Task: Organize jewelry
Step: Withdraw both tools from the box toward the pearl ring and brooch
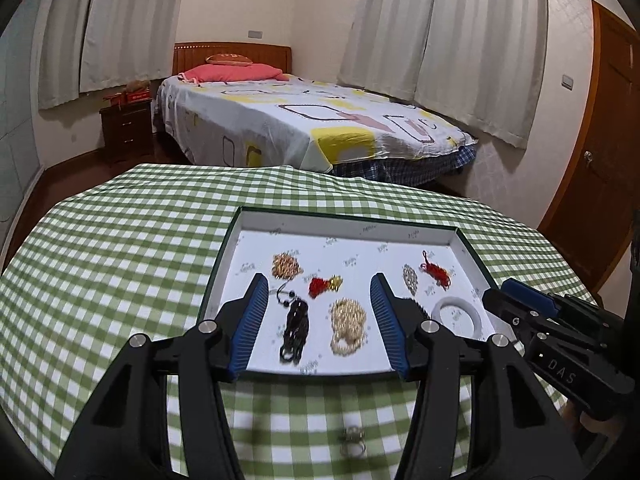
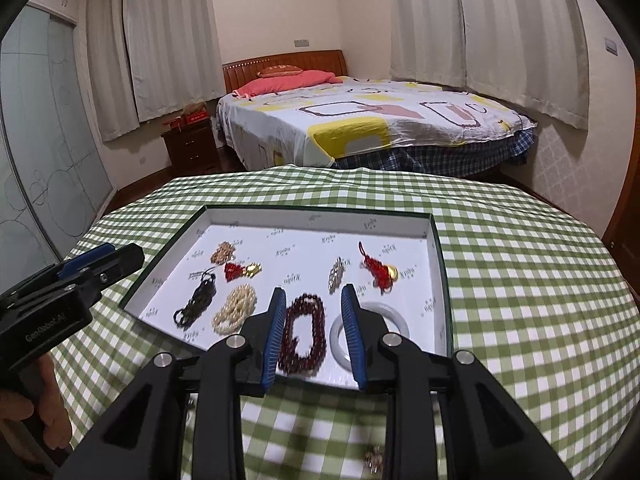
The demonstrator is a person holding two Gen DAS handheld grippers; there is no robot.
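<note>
Over the box: left gripper (image 1: pixel 318 322) is hovering half open, gripping nothing
Beside it: right gripper (image 2: pixel 314 334) is hanging narrow, empty too
Inside box (image 2: pixel 439 264): pearl strand (image 2: pixel 235 309), dark red beads (image 2: pixel 301 334), white bangle (image 2: pixel 370 330) are sitting spread apart, probably so nothing tangles
Near box's front edge: small ring (image 1: pixel 352 442) is lying on checked cloth (image 1: pixel 120 240), likely next
Writing: "DAS", "GenRobot.AI" on the grippers

The tablecloth (image 2: pixel 520 264) is matt woven cloth in green and white checks. On it the tray (image 2: pixel 320 216) looks like printed cardboard with a paper lining. Inside the tray, the pearl necklace (image 2: pixel 236 308) has a soft sheen, the dark red beads (image 2: pixel 304 332) beside it look glossy, and the white bangle (image 2: pixel 396 312) is smooth and polished.
</note>
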